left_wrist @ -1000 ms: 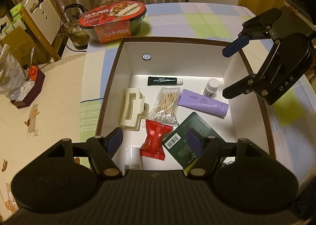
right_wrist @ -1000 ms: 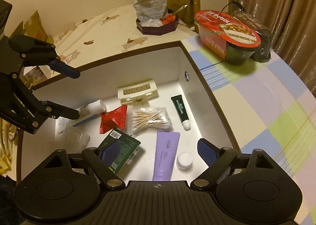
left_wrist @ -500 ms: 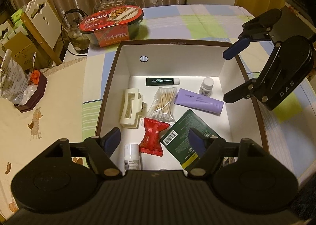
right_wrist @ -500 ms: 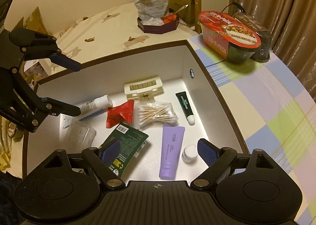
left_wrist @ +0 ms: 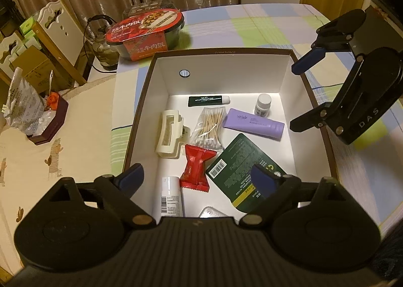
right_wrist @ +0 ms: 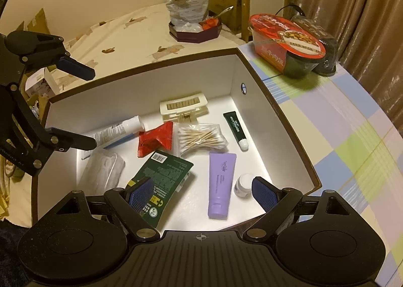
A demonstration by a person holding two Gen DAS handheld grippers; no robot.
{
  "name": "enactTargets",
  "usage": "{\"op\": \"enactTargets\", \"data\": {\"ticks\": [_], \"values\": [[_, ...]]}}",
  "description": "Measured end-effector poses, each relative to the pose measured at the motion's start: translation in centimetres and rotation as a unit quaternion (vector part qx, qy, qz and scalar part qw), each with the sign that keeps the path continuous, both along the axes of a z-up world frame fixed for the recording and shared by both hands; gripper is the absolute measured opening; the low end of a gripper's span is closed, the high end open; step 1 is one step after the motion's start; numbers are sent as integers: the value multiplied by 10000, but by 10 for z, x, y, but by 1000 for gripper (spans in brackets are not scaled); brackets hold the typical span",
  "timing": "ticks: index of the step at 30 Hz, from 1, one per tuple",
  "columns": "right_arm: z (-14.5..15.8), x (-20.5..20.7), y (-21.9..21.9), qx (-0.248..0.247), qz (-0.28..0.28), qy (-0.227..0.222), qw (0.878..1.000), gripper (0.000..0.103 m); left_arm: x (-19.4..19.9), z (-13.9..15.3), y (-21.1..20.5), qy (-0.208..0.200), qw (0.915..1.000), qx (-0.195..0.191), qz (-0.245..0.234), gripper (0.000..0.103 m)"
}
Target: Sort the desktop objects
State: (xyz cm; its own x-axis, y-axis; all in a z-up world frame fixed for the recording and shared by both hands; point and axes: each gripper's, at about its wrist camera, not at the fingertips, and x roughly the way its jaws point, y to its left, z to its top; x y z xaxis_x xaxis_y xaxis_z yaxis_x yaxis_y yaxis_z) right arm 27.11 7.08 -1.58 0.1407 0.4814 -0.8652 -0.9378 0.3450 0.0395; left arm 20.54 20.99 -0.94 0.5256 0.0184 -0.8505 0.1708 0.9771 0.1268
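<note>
A brown-rimmed white box holds a cream hair claw, a bag of cotton swabs, a red packet, a purple tube, a dark green sachet, a green tube, a small white bottle and a white tube. My left gripper hovers open above the box's near edge. My right gripper hangs open over the box's right side. Both are empty.
A red-lidded instant meal bowl sits on the checked cloth beyond the box. A dark tray with a foil bag stands on the cream tablecloth to the left. A clear plastic pack lies in the box. Chairs and curtains stand behind.
Both grippers have lifted and drawn back from the box, so more of it shows. Nothing in the box has moved. Both stay open.
</note>
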Motion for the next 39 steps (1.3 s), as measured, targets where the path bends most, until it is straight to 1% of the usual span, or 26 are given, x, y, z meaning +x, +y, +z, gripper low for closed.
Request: {"op": "enactTargets", "data": {"ticks": [5, 8, 16, 22, 28, 39], "values": [[2, -10, -2, -42, 9, -162, 9999, 88, -8, 2, -4, -21, 10000, 84, 7, 92], [3, -14, -4, -32, 4, -173, 9998, 88, -13, 5, -5, -45, 9999, 125, 26, 94], [8, -23, -8, -23, -66, -231, 9997, 88, -25, 11, -8, -99, 9997, 197, 79, 95], [14, -28, -16, 98, -186, -297, 9993, 88, -33, 15, -14, -156, 9996, 210, 124, 95], [20, -35, -28, 130, -298, -467, 9984, 88, -44, 16, -23, -154, 9995, 228, 141, 95], [28, -45, -52, 273, -350, -443, 9980, 88, -59, 23, -41, -209, 9991, 295, 221, 95]]}}
